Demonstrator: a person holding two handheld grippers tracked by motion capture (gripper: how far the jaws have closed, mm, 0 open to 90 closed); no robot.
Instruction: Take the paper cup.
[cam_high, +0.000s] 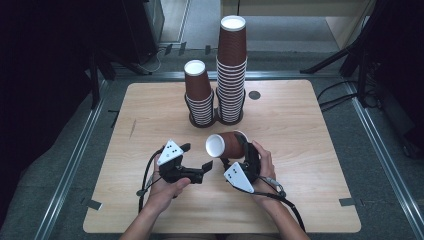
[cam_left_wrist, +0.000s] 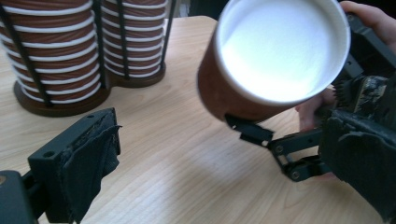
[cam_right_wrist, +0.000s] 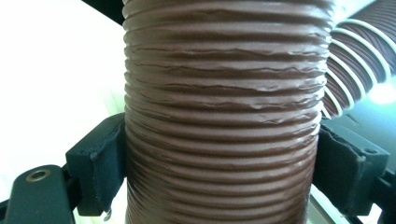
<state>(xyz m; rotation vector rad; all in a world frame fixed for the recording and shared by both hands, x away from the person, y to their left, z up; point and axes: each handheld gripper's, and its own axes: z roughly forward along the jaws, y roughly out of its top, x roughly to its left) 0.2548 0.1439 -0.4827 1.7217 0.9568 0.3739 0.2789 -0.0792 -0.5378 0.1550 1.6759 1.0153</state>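
While left gripper (cam_high: 199, 161) gapes, right gripper (cam_high: 233, 161) clamps cup (cam_high: 226, 144).

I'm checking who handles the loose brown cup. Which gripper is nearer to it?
Right. The right gripper is shut on the brown cup, jaws pressing both ribbed sides, holding it tilted above the table. The left gripper is open beside it, not touching.

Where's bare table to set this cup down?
Free: the wooden table right of the two cup stacks, and its left side beside the shorter stack. Crowded: front centre, where the left tongs and the right tongs holding the cup meet.
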